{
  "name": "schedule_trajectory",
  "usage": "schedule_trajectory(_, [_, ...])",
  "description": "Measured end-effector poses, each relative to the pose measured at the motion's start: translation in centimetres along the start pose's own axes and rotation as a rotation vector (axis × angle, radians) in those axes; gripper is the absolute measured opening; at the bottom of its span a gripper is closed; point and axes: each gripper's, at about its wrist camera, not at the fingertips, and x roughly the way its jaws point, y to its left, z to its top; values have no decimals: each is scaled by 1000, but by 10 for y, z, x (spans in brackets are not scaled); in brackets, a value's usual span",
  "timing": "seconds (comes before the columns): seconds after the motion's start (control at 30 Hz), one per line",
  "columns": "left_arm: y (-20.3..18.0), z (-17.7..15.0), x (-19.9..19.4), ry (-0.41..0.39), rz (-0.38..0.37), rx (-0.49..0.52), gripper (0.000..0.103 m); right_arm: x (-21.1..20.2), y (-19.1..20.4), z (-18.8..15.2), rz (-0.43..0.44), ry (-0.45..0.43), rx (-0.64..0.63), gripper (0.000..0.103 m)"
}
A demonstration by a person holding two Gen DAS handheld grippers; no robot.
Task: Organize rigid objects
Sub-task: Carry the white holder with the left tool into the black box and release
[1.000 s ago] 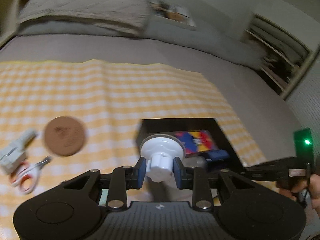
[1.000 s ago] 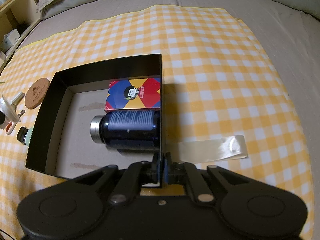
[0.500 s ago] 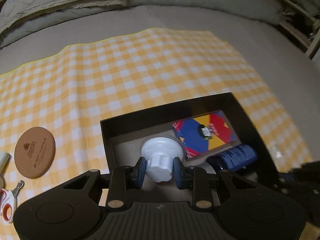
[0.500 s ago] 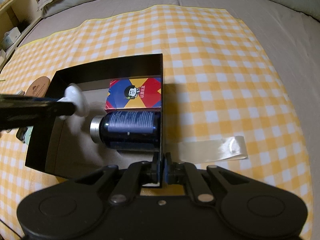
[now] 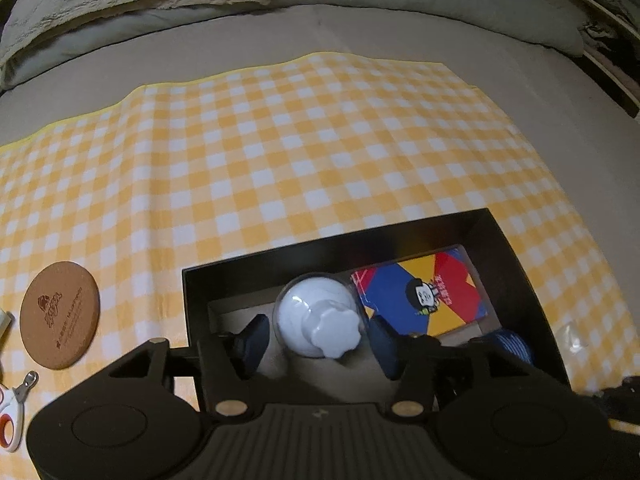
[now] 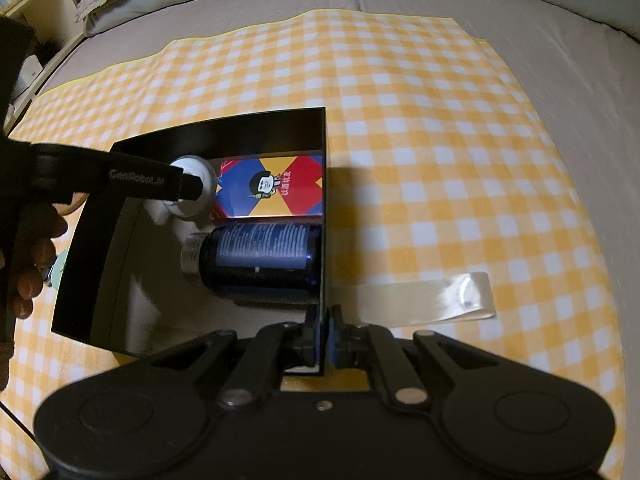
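Observation:
A black open box [image 5: 516, 258] [image 6: 324, 208] sits on the yellow checked cloth. Inside it lie a colourful card box [image 5: 420, 294] [image 6: 276, 190], a dark blue bottle [image 6: 260, 258] on its side, and a white suction-cup knob [image 5: 318, 322] [image 6: 196, 188]. My left gripper [image 5: 316, 344] is open inside the box, its fingers apart on either side of the white knob. My right gripper [image 6: 322, 330] is shut on the box's right wall near its front corner.
A round cork coaster [image 5: 60, 314] lies left of the box. Small orange-handled clippers [image 5: 14, 408] lie at the far left. A clear plastic strip [image 6: 432, 298] lies right of the box. Grey bedding and pillows are beyond the cloth.
My left gripper carried the white knob down into the box and opened, releasing it next to the card box. My right gripper stayed clamped on the box wall.

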Motion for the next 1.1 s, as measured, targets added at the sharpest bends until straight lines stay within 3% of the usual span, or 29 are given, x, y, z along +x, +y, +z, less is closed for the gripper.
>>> schedule_trajectory(0.27, [1,-7,-19,-31,-48,-8,66,0,0,0,-2,1,2,5])
schedule_trajectory(0.33, [0,-6,-21,-55,-36,-7,61,0,0,0,-2,1,1,5])
schedule_trajectory(0.4, [0,-4,-19,-61,-33,-17,41,0,0,0,-2,0,0,5])
schedule_trajectory(0.43, [1,-3,-17,-52,-33,-29,39,0,0,0,-1,1,2,5])
schedule_trajectory(0.8, [4,-1,0,-5,-41,-62,33,-1,-2,-1,4,1,2,5])
schedule_trajectory(0.93, [5,0,-2,50,-84,-78,33,-1,-3,-1,5,2,2,5])
schedule_trajectory(1.1, [2,1,-1,44,-77,-83,33,-1,-3,-1,2,2,1,5])
